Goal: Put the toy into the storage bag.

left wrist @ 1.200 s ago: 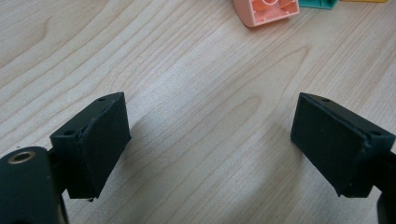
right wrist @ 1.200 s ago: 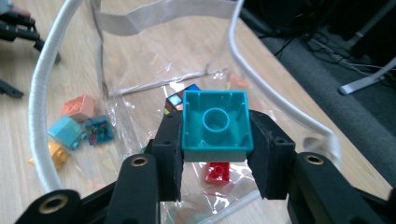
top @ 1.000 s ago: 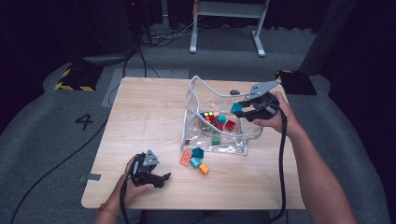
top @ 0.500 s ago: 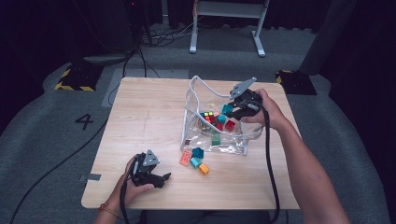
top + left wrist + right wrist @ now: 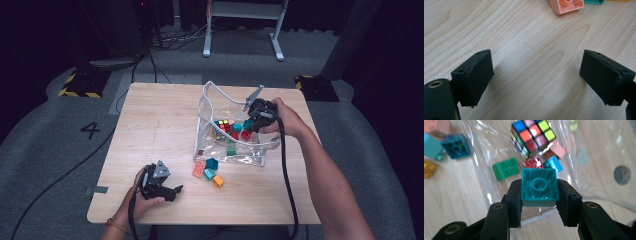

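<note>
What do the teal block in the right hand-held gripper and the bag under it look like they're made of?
Teal block: likely hard moulded plastic, smooth with a slight sheen, hollow underside with a round tube. Bag: clear, soft plastic film, probably vinyl; it creases, glares, and shows the bricks through it.

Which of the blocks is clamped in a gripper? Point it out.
The teal block, held hollow underside toward the camera between the right gripper jaws above the clear bag. The other blocks lie loose in the bag or on the table.
</note>
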### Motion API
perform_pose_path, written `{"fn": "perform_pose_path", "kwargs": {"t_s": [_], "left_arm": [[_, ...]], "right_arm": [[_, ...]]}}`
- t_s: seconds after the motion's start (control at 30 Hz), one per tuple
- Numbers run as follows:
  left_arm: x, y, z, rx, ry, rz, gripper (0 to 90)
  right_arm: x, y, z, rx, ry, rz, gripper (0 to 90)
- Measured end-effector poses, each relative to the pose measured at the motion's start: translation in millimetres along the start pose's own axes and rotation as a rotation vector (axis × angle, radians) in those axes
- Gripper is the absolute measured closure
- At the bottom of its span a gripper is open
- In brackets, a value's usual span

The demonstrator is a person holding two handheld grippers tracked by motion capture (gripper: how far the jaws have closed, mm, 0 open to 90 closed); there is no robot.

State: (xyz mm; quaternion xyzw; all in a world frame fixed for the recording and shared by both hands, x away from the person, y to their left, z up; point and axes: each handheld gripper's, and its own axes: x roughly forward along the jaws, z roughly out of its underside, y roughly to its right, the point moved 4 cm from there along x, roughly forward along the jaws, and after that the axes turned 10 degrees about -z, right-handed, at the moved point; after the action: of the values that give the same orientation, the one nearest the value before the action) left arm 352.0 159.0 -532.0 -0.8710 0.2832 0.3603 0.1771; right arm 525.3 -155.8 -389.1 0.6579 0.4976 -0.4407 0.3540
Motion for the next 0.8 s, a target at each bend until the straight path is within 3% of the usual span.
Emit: {"fn": "perform_pose_path", "kwargs": {"t_s": [0.2, 0.47, 0.6, 0.8], "left_arm": [[0.0, 0.0, 0.0, 0.000, 0.000, 0.000, 11.9], [0.0, 0.0, 0.0, 0.000, 0.000, 0.000, 11.8], [0.1, 0.0, -0.1, -0.002, 0.000, -0.003, 11.7], [0.1, 0.0, -0.2, -0.003, -0.001, -0.004, 11.6]], "right_arm": [[-3.0, 4.8, 16.9, 0.036, -0.070, 0.018, 59.2], [-19.2, 4.7, 36.3, 0.060, -0.012, 0.047, 57.3], [-29.6, 1.7, 42.4, 0.082, 0.100, 0.044, 51.5], [-51.6, -12.7, 50.3, 0.116, 0.332, 0.048, 47.6]]}}
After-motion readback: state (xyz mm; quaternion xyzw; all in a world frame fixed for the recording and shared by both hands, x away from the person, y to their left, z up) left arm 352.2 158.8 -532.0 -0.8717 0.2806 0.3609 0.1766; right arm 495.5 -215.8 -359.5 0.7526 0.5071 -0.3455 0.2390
